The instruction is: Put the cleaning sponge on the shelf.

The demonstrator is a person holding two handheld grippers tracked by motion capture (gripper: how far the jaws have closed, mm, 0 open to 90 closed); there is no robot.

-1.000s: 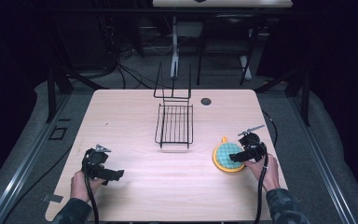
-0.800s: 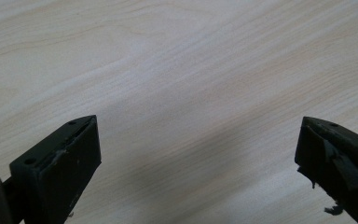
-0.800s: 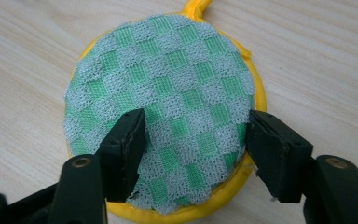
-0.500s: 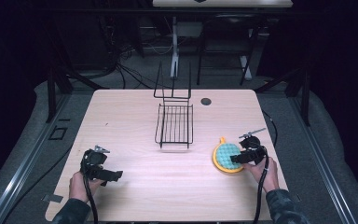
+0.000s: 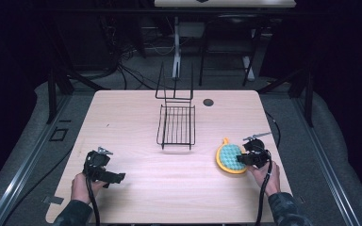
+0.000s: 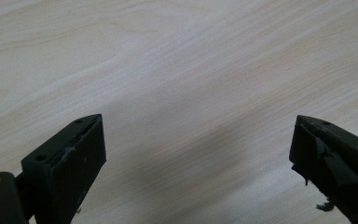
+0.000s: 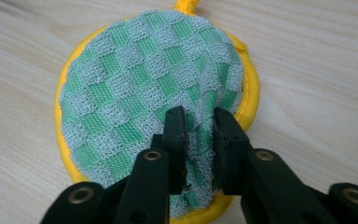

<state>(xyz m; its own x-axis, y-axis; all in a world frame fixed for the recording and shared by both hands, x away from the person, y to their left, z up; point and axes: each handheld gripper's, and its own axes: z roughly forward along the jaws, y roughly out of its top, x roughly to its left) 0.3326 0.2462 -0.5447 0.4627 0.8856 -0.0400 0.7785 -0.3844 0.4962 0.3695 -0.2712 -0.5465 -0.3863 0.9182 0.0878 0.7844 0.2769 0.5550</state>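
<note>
Right hand-held gripper (image 7: 200,135) has pinched a fold of the green scrubber pad (image 7: 154,98) by the tabletop's (image 5: 136,113) right edge, left hand-held gripper (image 6: 196,154) gaping wide, far off.

The table (image 5: 132,117) carries few obstacles. A wire rack (image 5: 176,125) stands at centre, its tall frame rising at the far end; it blocks straight passage between the left and right halves in the far part of the table. A small dark disc (image 5: 209,102) lies just right of the rack's far end. The pot holder (image 5: 231,157) lies near the right edge. Bare wood runs across the whole near strip between the two hands, and the left half is open from near to far edge.
</note>
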